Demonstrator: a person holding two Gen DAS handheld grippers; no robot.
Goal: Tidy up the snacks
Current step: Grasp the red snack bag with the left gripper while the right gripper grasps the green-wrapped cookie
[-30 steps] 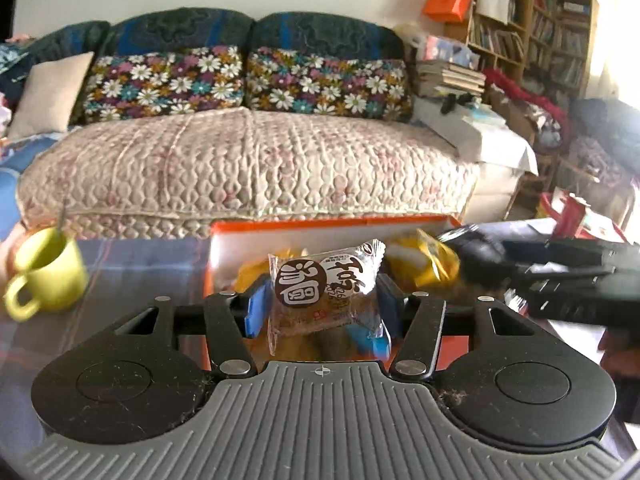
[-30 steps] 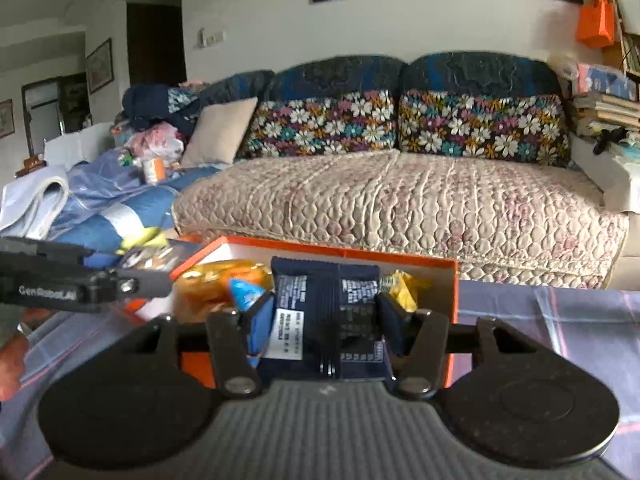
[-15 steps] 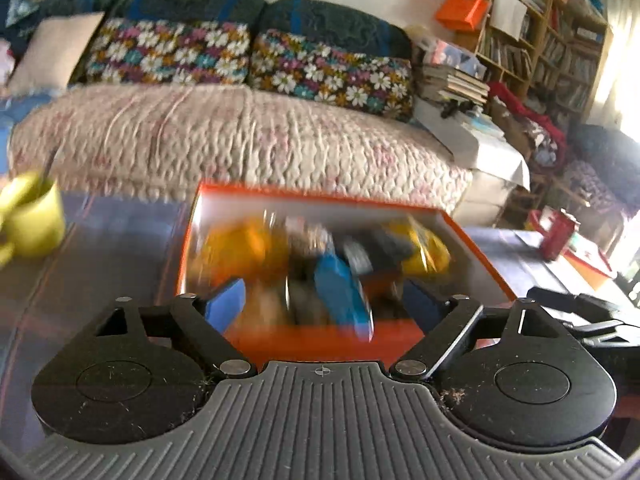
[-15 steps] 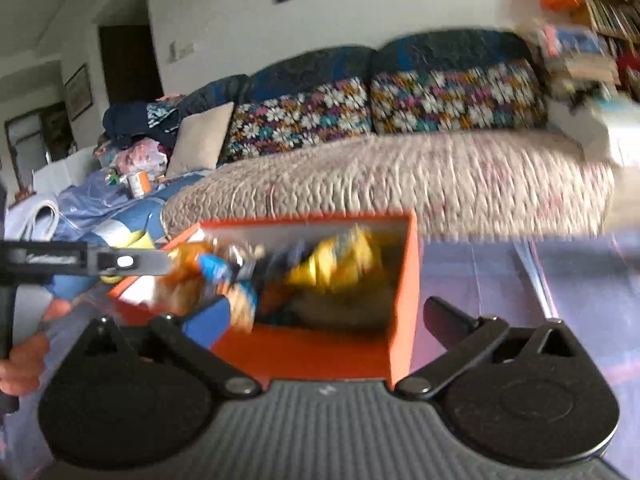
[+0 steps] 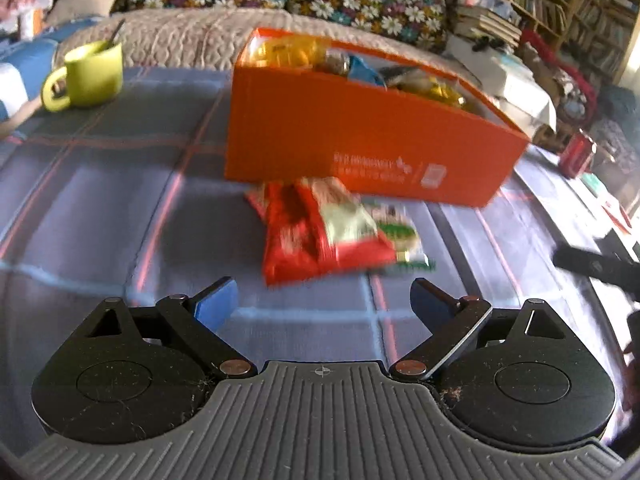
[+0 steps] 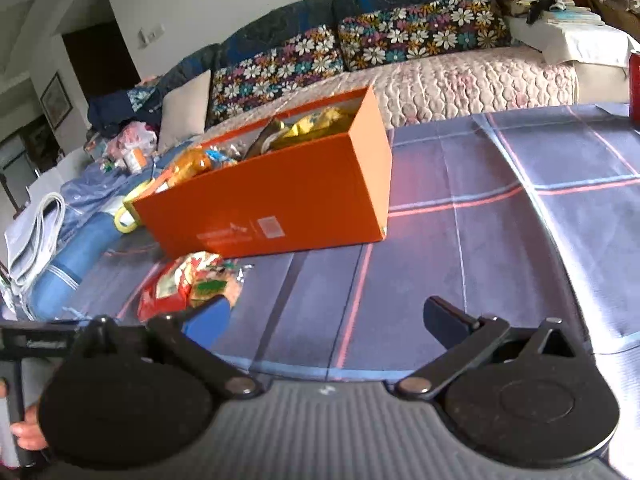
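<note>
both our hand-held grippers, left (image 5: pixel 323 296) and right (image 6: pixel 328 318), are released; the overlapping snack packets (image 5: pixel 332 228) mid-frame could slip apart if pinched together.

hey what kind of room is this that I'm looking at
Most likely a home living room. A quilted sofa with flowered cushions runs behind the low table with a plaid cloth, crowded wooden bookshelves fill one side, and framed pictures on the wall hang near a doorway.

The box (image 5: pixel 360 144) is orange, the packet (image 5: pixel 320 232) red and green, the mug (image 5: pixel 90 74) lime, the desk (image 5: pixel 100 208) blue-grey plaid with red lines, the cushions (image 6: pixel 420 36) floral.
</note>
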